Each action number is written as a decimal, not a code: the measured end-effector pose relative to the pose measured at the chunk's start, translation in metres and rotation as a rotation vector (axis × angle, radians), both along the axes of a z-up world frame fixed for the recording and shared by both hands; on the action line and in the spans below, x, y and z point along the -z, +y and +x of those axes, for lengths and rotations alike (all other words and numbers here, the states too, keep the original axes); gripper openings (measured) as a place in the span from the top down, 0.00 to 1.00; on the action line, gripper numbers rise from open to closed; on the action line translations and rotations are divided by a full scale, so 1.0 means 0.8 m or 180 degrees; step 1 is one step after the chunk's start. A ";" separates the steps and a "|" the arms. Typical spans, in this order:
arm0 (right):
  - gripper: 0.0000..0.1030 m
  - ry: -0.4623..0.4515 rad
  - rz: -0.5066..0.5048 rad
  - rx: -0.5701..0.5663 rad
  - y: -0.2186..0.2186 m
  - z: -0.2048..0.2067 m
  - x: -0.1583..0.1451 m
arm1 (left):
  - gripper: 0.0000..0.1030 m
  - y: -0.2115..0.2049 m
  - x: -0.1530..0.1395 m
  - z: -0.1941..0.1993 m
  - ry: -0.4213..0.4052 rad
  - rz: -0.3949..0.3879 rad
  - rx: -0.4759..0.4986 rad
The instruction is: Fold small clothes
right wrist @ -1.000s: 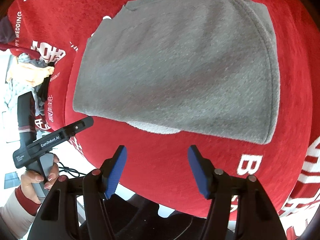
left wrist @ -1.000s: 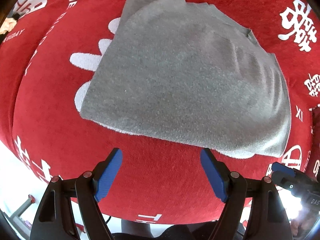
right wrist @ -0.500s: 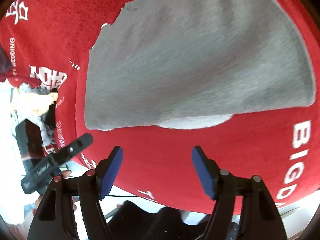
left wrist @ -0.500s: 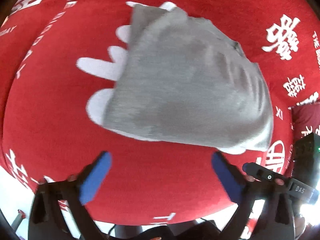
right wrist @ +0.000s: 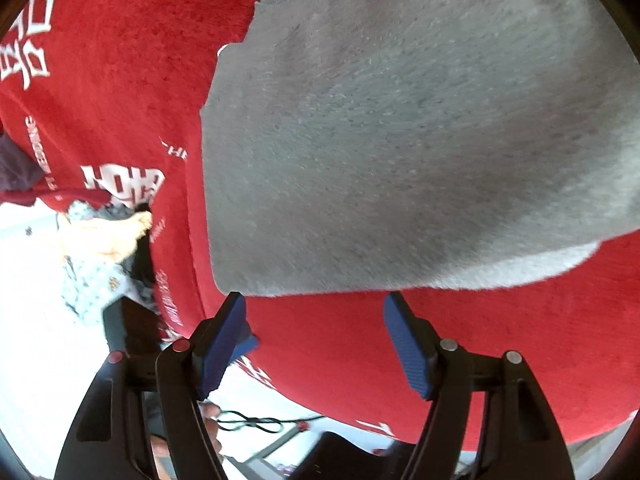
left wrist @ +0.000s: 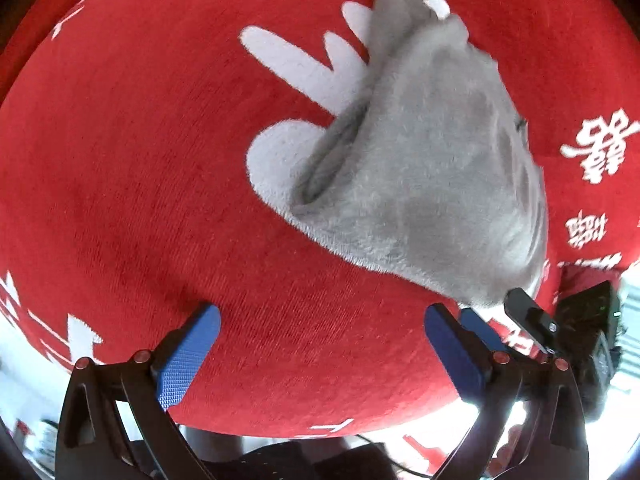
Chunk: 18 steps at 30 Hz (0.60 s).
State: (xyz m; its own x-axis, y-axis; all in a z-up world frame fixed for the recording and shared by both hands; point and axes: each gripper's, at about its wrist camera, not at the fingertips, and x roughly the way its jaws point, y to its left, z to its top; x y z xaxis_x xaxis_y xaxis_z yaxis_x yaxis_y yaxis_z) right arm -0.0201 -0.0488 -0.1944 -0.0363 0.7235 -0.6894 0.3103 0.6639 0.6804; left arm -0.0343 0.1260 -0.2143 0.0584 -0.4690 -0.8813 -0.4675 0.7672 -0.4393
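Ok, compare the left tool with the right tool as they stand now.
The left tool stands wider open than the right tool. The left tool faces bare red printed cloth; the right tool sits at the near edge of the folded grey fleece garment. Both have blue ribbed pads and hold nothing.

A small grey fleece garment (left wrist: 432, 168) lies folded flat on a red cloth-covered tabletop (left wrist: 140, 160), partly covering a white print at its nine o'clock edge.

A red cloth (left wrist: 132, 168) printed with white characters covers my table; beyond its edge, a heap of clothes (right wrist: 100, 248) lies in glaring light.
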 end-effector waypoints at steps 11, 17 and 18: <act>0.28 0.0119 0.0395 0.0551 -0.010 -0.009 0.028 | 0.01 0.024 -0.006 -0.007 -0.0094 -0.0343 -0.0320; 0.34 0.0088 0.0379 0.0684 -0.013 -0.010 0.028 | 0.01 0.007 -0.012 0.008 -0.0276 -0.0436 -0.0333; 0.36 0.0100 0.0400 0.0730 -0.014 -0.009 0.030 | 0.01 0.001 -0.011 0.012 -0.0301 -0.0457 -0.0334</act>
State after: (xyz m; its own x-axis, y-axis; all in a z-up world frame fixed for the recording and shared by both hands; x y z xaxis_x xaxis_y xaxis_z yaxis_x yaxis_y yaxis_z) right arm -0.0274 -0.0602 -0.2180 0.1186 0.7951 -0.5948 0.4651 0.4848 0.7407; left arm -0.0243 0.1271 -0.2054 0.1930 -0.5764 -0.7941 -0.4931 0.6427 -0.5864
